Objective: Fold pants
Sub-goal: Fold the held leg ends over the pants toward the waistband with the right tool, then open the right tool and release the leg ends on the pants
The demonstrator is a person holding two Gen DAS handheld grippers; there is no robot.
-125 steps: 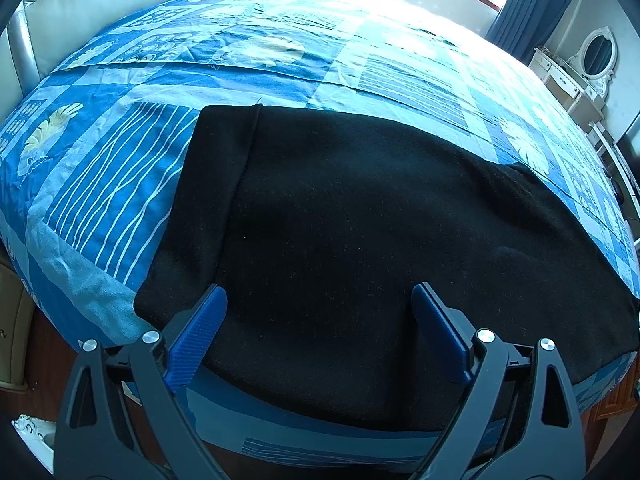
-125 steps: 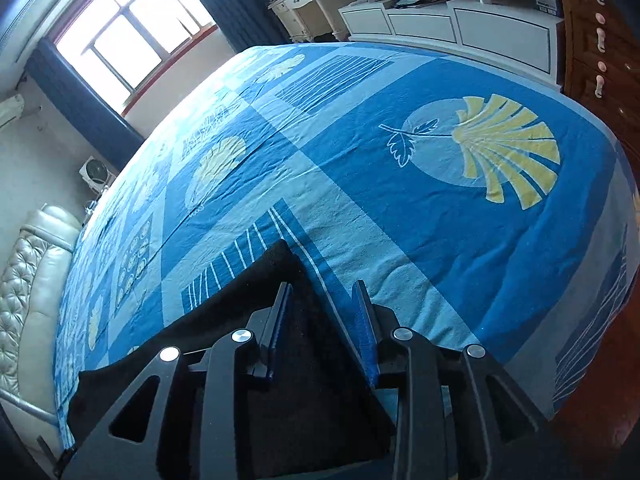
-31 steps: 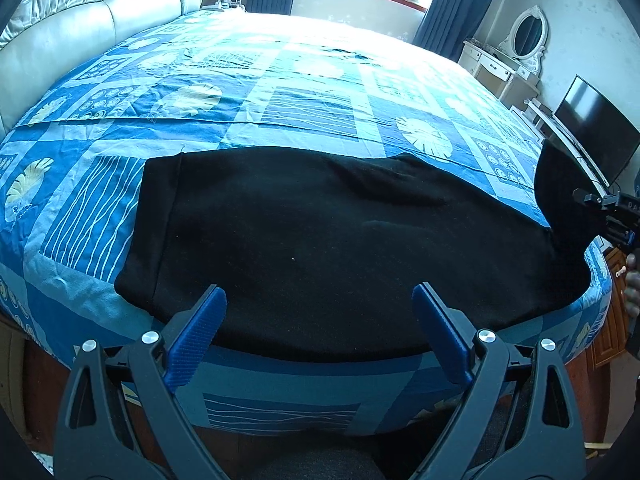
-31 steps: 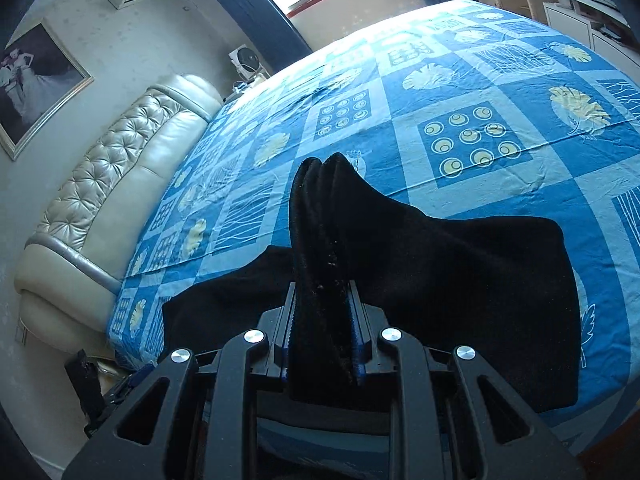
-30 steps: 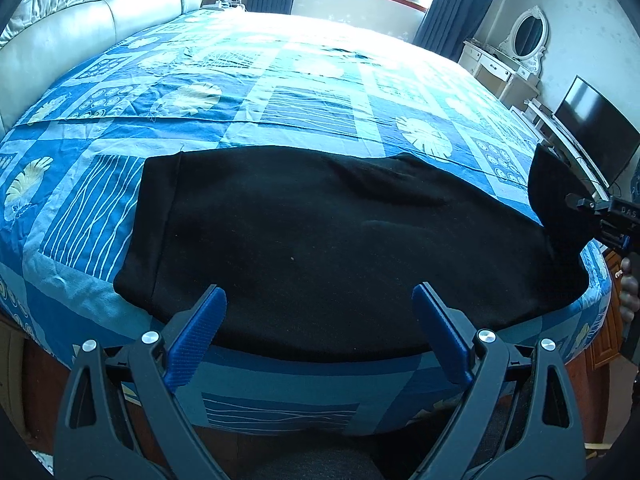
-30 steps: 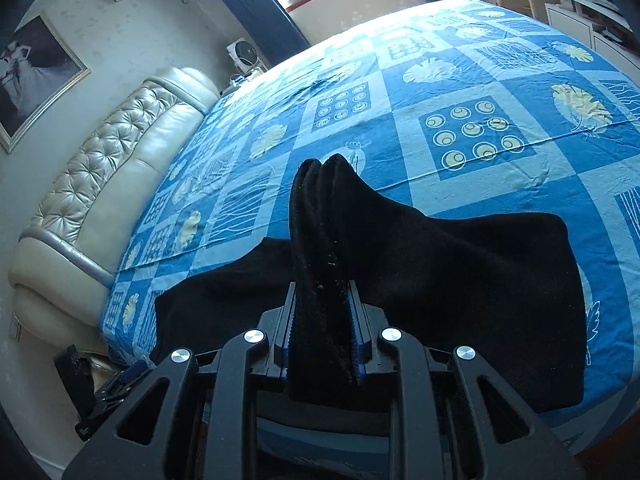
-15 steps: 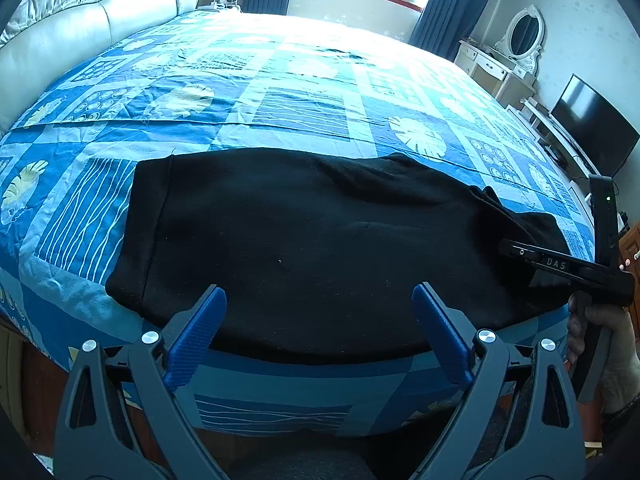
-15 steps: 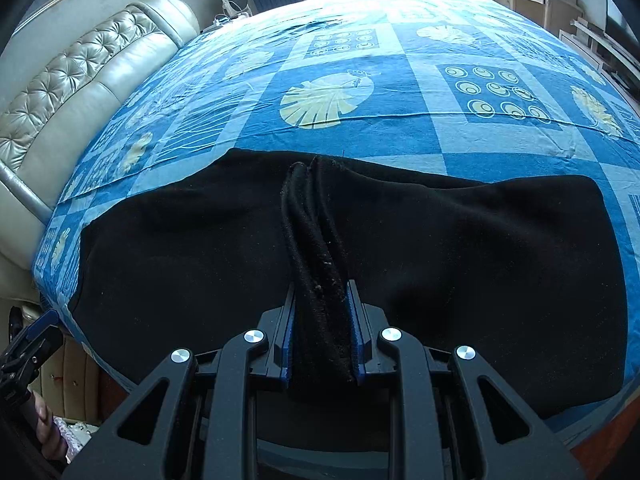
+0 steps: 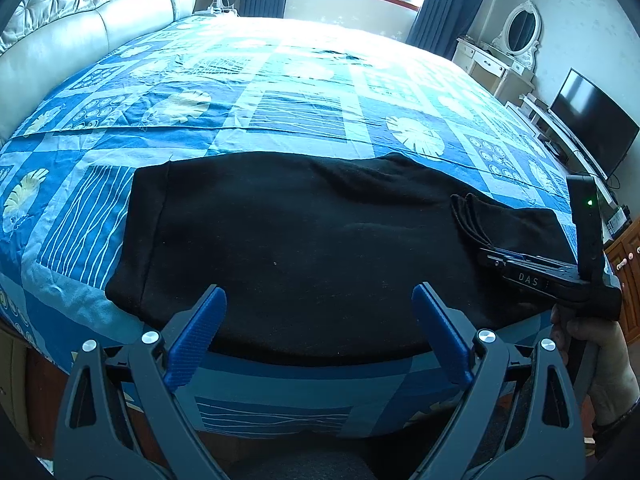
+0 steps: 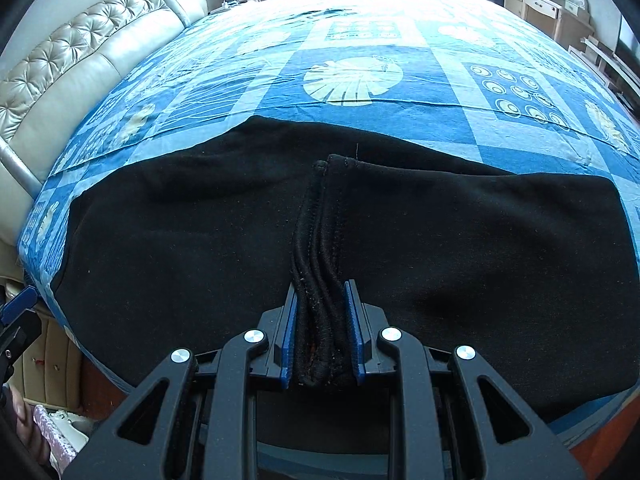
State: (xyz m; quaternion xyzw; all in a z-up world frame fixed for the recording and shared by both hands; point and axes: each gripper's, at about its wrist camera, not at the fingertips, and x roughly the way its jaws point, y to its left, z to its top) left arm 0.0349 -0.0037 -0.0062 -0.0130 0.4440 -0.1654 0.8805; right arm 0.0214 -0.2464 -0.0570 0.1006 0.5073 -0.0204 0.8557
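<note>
Black pants (image 9: 288, 240) lie along the near edge of the bed, waistband at the left. My left gripper (image 9: 318, 322) is open and holds nothing, hovering over the near edge of the pants. My right gripper (image 10: 322, 308) is shut on the stacked leg hems (image 10: 320, 232). It has folded them back onto the pants (image 10: 180, 240). In the left wrist view the right gripper (image 9: 486, 250) is at the right, low over the fabric, held by a hand (image 9: 592, 344).
The bed wears a blue patterned cover (image 9: 300, 92). A padded headboard (image 9: 80, 12) is at the left. A dressing table (image 9: 496, 64) and a TV (image 9: 592, 128) stand at the right. Wooden furniture (image 10: 52, 364) lies below the bed's edge.
My right gripper has carried the leg hems leftward and down, from raised above the bed's right end to lying on the pants. The left gripper has stayed still and open.
</note>
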